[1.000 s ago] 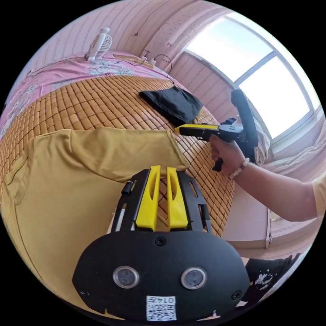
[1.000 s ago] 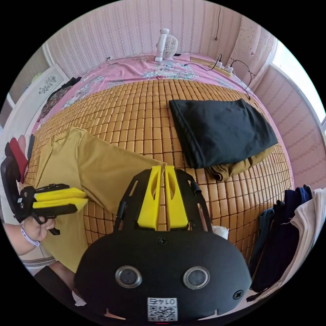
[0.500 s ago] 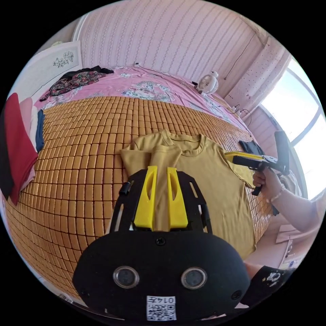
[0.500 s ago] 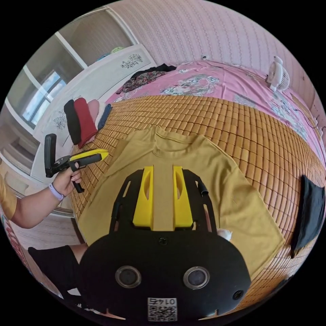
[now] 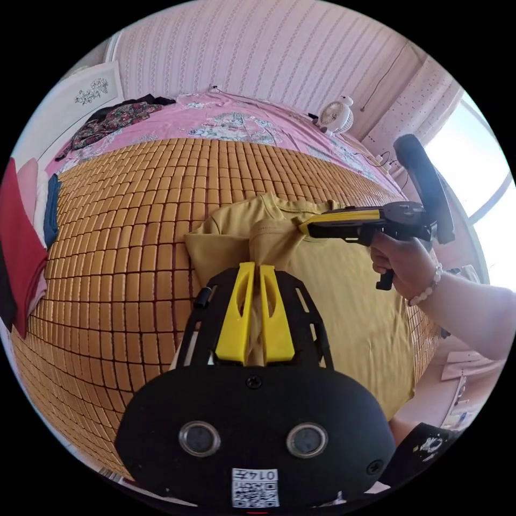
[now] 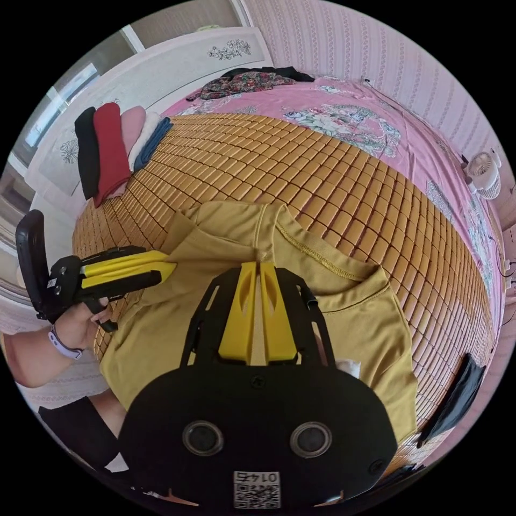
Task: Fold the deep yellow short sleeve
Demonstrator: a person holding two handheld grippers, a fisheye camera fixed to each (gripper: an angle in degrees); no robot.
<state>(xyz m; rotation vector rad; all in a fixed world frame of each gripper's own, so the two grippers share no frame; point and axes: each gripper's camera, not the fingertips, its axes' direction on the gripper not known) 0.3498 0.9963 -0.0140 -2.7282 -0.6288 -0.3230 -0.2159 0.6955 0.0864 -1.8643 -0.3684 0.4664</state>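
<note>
Both my grippers pinch the deep yellow short sleeve point(image 5: 322, 301): left gripper point(image 5: 253, 266) clamps its folded side edge; right gripper point(image 6: 258, 264) nips fabric near the collar; shirt lies on the bamboo mat point(image 5: 129, 226).

Left gripper point(image 5: 255, 267) jaws pinched together; right gripper point(image 6: 256, 264) likewise.

One yellow shirt point(image 5: 333, 290), two grippers (left point(image 5: 257, 267), right point(image 6: 258, 265)), one fan point(image 5: 334, 115).
</note>
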